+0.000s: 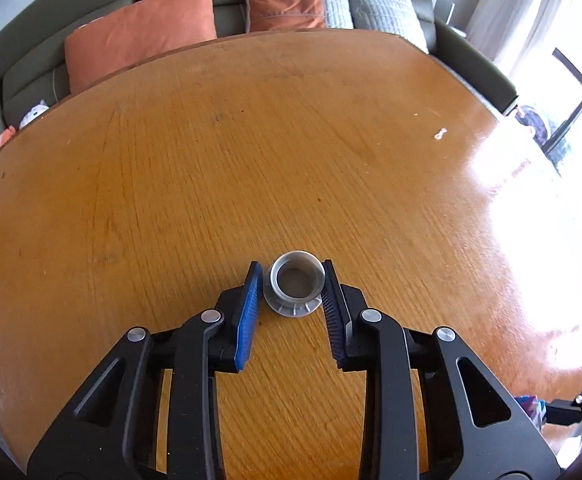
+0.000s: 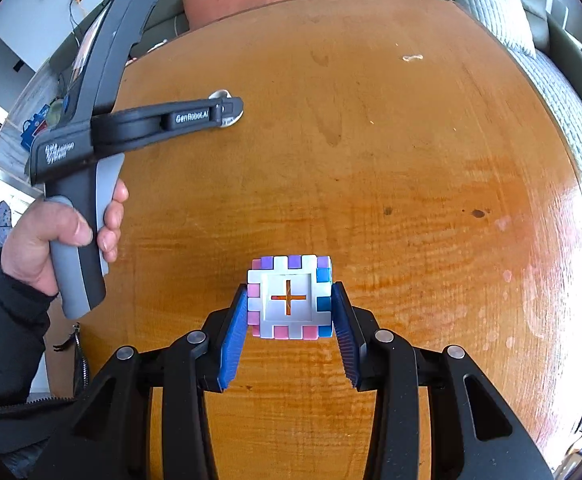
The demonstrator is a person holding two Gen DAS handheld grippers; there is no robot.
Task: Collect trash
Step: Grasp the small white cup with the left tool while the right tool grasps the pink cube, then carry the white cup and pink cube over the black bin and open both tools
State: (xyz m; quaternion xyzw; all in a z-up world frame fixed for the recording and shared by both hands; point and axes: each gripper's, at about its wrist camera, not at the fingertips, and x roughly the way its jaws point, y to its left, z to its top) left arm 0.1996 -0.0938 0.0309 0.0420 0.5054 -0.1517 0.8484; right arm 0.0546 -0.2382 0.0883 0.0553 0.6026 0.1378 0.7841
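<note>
Left claw (image 1: 291, 280) sits nearly closed around a small metal cap (image 1: 294, 289) at 6 o'clock on the counter (image 1: 251, 140), so squeeze evenly before lifting. Right claw (image 2: 289, 300) grips the pastel cube (image 2: 289, 298), also 6 o'clock; a paper scrap (image 2: 412, 57) waits at 1 o'clock.

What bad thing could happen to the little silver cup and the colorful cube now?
1. The small silver foil cup sits between the left gripper fingers, which look about to close on it. The thin foil might crumple or squirt out sideways.
2. The right gripper holds the white cube with pink, purple and blue squares only by its side faces; it may slip and drop onto the round wooden table.
</note>
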